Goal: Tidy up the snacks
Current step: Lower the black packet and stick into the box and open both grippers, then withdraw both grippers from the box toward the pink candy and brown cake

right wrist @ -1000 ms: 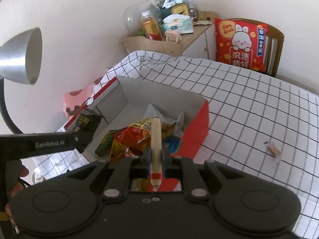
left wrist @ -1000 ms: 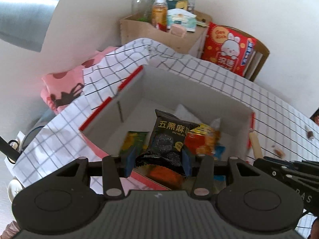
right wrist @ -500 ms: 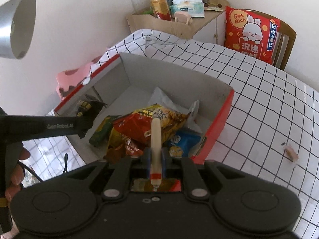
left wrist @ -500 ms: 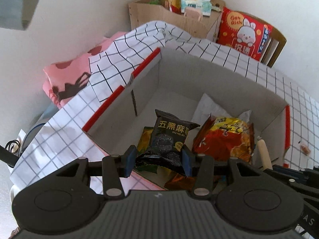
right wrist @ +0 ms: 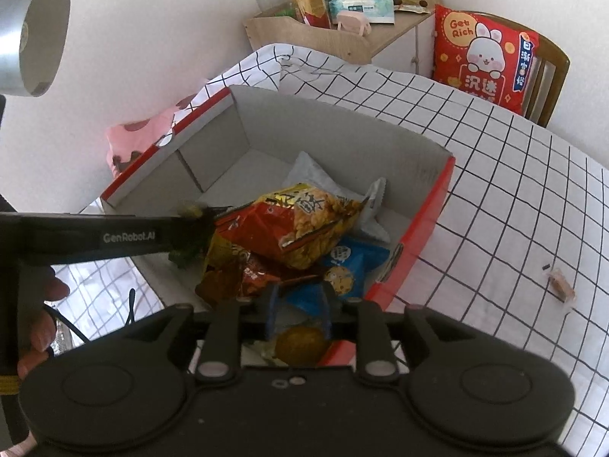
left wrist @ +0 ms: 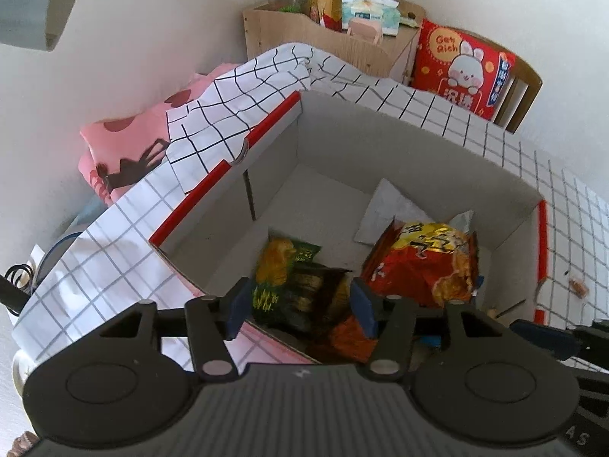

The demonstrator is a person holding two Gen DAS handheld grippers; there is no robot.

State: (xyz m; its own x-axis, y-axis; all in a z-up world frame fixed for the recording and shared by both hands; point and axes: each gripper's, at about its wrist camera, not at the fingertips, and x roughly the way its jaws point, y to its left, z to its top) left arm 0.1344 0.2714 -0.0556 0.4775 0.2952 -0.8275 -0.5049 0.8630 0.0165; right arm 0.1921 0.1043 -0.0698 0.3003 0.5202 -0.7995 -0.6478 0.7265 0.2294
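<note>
Snacks (left wrist: 422, 262) lie in the box (right wrist: 426, 160) beneath both jaws, all spread apart.

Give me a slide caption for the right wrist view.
Right gripper open above snack packets in the red-edged cardboard box on a checked tablecloth.

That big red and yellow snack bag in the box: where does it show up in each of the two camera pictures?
Left wrist view: the red and yellow snack bag lies at lower right inside the box, just beyond the left gripper.
Right wrist view: the bag sits mid-picture, atop the pile.
Shared landmark: the red rabbit cushion on the chair, upper right in both.
</note>
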